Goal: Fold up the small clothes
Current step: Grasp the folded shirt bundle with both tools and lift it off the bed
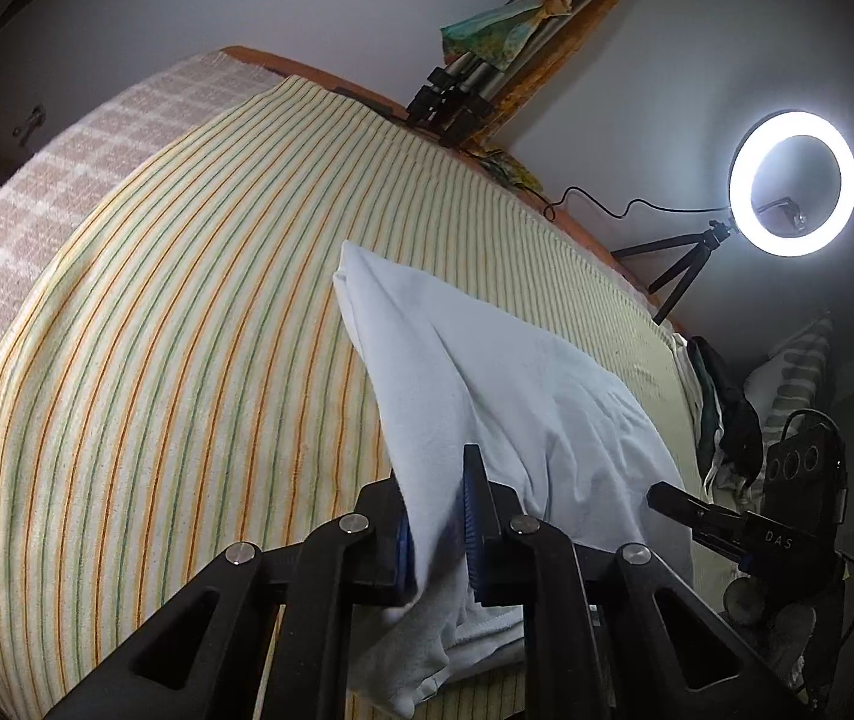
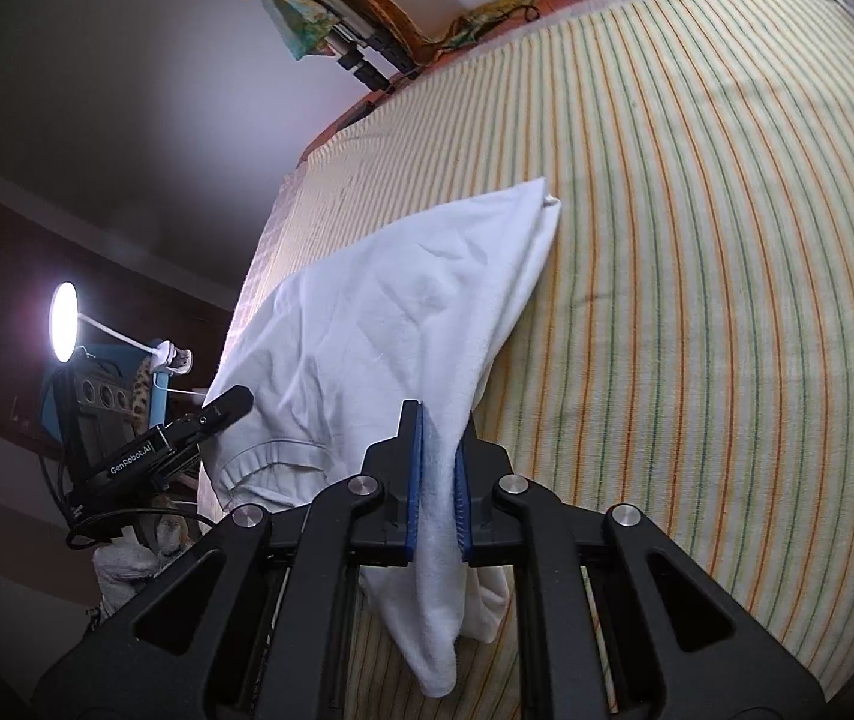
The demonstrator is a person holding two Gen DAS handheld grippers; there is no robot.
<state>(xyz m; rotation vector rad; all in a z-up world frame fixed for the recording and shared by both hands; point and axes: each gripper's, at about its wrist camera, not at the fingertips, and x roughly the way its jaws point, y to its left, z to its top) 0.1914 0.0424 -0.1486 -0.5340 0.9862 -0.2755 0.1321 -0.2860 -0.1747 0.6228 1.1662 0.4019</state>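
- The left gripper (image 1: pixel 436 516) pinches a fold of the white garment (image 1: pixel 487 372) between its blue pads (image 1: pixel 468 525); the cloth fills the narrow gap between them.
- The right gripper (image 2: pixel 440 480) is pressed onto another edge of the same white garment (image 2: pixel 379 324), with the fabric squeezed between its blue pads (image 2: pixel 414 480).
- From each claw a loose end of cloth hangs down below the fingers.
- The garment stretches away from both grippers and lies partly on the striped blanket (image 1: pixel 157 330), its far corner resting on the stripes.
- In the right wrist view a ribbed hem or waistband shows near the garment's lower left edge, close to the other gripper.
- The striped blanket (image 2: pixel 697 270) covers a bed; a checked cloth (image 1: pixel 55 180) lies beyond it in the left wrist view.
- A lit ring light (image 1: pixel 793 183) stands on a small tripod (image 1: pixel 685 264) beside the bed.
- A dark pile of clothes (image 1: pixel 727 414) sits at the blanket's edge near the ring light.
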